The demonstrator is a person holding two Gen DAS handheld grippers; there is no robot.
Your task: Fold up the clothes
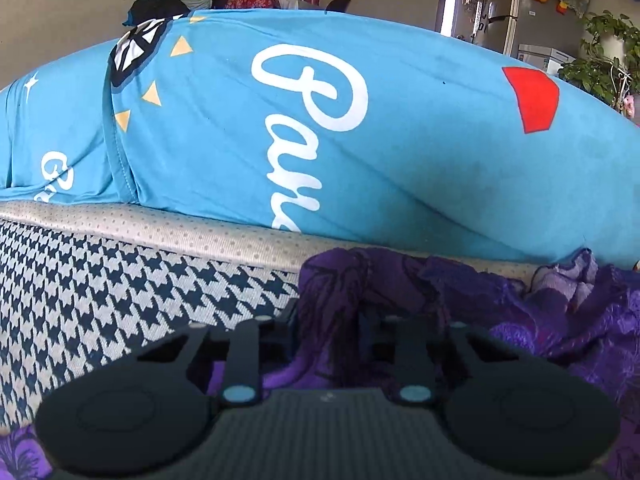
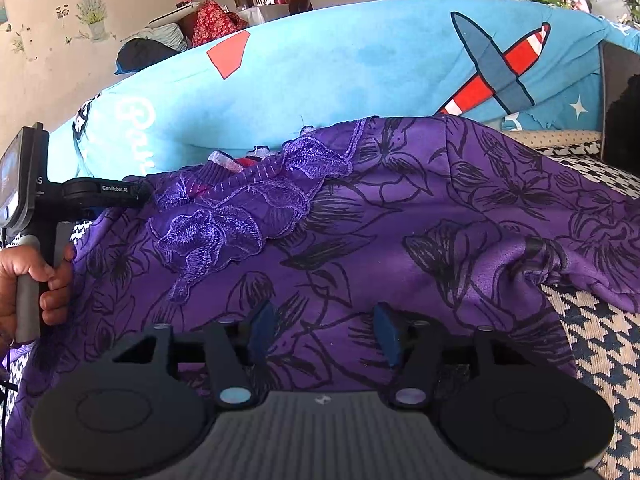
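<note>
here the left claw [image 1: 328,336] is clamped on a bunched edge of the purple floral-print garment with a lace collar [image 2: 400,208], its 2 fingers buried in cloth. the right claw [image 2: 324,332] stands half open over the garment's middle, holding nothing. the garment lies spread on the black-and-white houndstooth sofa cover [image 1: 120,292], against the blue printed blanket [image 1: 400,140]. the thin pinch could slip if pulled, or drag the lace crooked.

A navy-and-cream houndstooth woven seat cover [image 2: 592,344] carries a crumpled purple floral-print garment [image 2: 400,220]; behind it leans a bright blue printed cushion [image 1: 360,120], touching the garment.
</note>
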